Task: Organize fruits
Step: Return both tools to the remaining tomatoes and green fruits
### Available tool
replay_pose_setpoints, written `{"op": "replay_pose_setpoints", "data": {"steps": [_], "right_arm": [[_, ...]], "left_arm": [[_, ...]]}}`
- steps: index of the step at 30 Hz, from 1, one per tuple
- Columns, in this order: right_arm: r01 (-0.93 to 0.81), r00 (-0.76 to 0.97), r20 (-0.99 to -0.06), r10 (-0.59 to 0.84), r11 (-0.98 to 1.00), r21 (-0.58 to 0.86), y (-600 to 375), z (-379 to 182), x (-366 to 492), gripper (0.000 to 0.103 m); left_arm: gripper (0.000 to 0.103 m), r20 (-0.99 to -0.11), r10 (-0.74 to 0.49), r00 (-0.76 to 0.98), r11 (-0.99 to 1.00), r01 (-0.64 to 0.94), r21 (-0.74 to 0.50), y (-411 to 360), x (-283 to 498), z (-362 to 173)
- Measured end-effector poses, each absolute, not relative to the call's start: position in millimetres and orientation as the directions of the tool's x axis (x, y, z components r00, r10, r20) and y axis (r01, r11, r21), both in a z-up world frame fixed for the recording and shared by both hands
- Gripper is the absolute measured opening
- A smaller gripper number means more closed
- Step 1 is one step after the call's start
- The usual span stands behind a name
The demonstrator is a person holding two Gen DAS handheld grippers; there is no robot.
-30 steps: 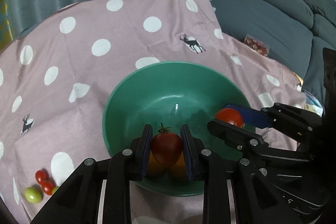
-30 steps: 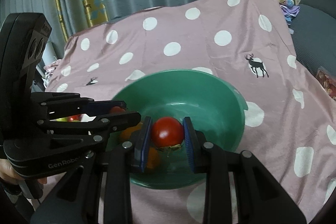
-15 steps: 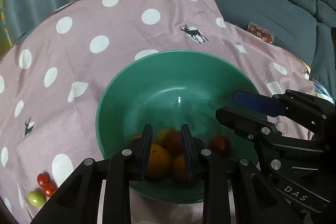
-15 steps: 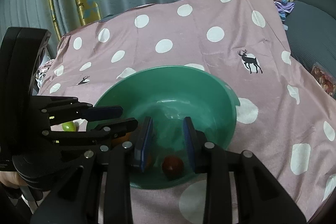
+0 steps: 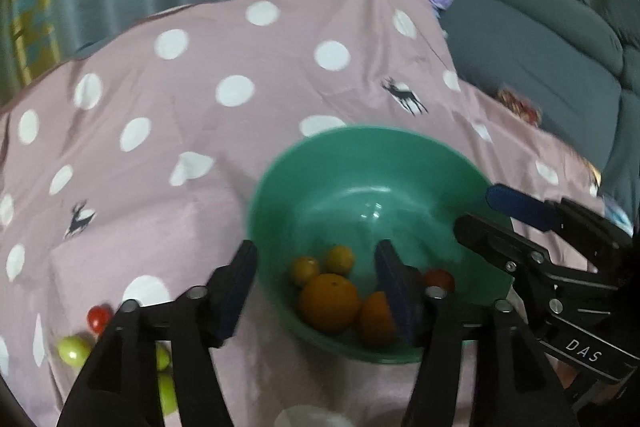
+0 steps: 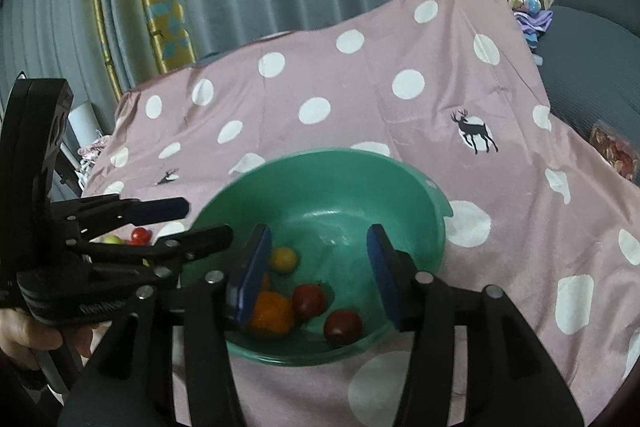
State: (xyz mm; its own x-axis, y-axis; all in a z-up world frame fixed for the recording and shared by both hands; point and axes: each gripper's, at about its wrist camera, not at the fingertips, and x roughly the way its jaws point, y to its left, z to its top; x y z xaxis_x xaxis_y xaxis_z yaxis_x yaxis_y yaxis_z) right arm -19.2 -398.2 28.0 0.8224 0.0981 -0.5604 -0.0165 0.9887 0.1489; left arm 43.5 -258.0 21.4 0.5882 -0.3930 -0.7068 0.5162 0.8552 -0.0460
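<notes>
Both the left gripper [image 5: 316,283] and right gripper [image 6: 318,269] hang spread wide and empty over the green bowl's [image 6: 434,215] near rim, fruit lying loose below

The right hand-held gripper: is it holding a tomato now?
No, the right hand-held gripper is open with nothing between its fingers; two tomatoes lie below in the green bowl.

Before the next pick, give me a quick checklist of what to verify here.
1. Left tool open and holding nothing: ok.
2. Right tool open and holding nothing: ok.
3. Red tomatoes lying inside the green bowl: ok.
4. Bowl upright on the dotted cloth: ok.
5. Loose fruit left on the cloth, red and green: not ok.
6. Exact count of loose fruit: cannot tell.
</notes>
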Motion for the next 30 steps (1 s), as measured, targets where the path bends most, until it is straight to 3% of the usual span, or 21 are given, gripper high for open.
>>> {"op": "replay_pose_setpoints", "data": {"steps": [3,8,10,16,22,30], "right_arm": [[-0.046,0.836,-0.532,0.135,0.983,0.178,-394,31,-22,0.062],[-0.121,0.836,-0.499,0.227,0.964,0.236,-382,34,-25,0.078],[-0.157,0.817,-0.511,0.267,0.956,0.248,-372,33,-25,0.083],[-0.334,0.734,-0.484,0.476,0.874,0.353,-343,31,-25,0.084],[-0.390,0.684,-0.526,0.506,0.862,0.323,-313,23,-23,0.084],[-0.450,0.649,-0.549,0.527,0.847,0.282,-289,14,-26,0.084]], "left_arm": [[0.083,-0.676,-0.398,0.620,0.879,0.468,-0.090,-232,39,31],[0.090,-0.656,-0.340,0.674,0.927,0.358,-0.112,-176,30,39],[0.098,-0.658,-0.296,0.693,0.946,0.306,-0.103,-154,26,39],[0.098,-0.713,-0.133,0.689,0.990,0.133,-0.057,-73,4,18],[0.098,-0.770,-0.145,0.621,0.986,0.021,-0.168,-26,-9,-11],[0.098,-0.755,-0.190,0.627,0.981,0.150,-0.122,-50,2,-11]]}}
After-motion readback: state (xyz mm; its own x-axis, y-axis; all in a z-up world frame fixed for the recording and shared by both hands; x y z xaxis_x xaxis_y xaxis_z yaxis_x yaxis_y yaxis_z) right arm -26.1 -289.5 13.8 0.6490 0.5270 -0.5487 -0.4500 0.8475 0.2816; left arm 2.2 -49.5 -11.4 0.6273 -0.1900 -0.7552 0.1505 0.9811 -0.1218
